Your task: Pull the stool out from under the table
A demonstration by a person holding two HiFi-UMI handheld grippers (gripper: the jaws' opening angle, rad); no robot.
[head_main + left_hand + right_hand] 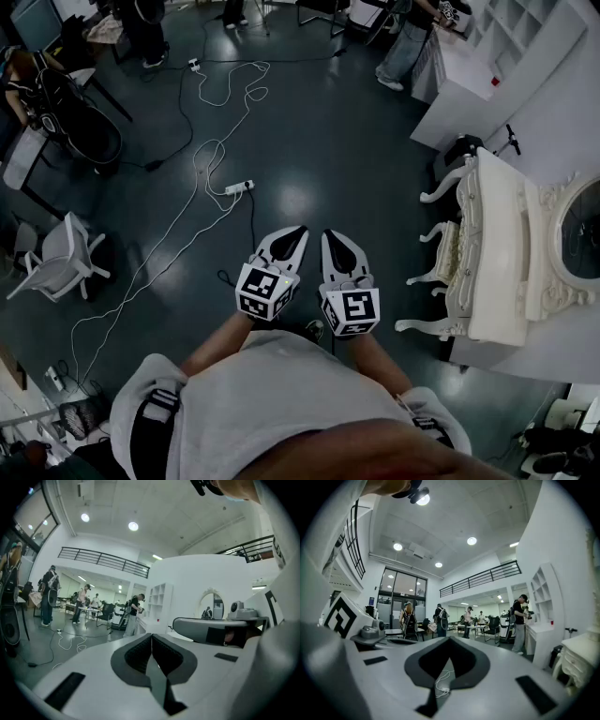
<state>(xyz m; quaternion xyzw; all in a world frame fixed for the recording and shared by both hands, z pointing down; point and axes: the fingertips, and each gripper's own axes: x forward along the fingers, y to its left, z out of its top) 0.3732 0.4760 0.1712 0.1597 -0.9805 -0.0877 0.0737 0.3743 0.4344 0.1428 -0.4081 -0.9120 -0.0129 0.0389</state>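
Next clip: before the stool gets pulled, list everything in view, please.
stool: one, cream-white, tucked under the dressing table, right
dressing table: one, white, carved, right edge
mirror: one, oval, on that table
chair: one, white, left
power strip: one, white, dark floor
cables: several, white, loose on floor
shelf unit: one, white, top right
bystanders: several, far end
left gripper: white-black, shut, empty
right gripper: white-black, shut, empty
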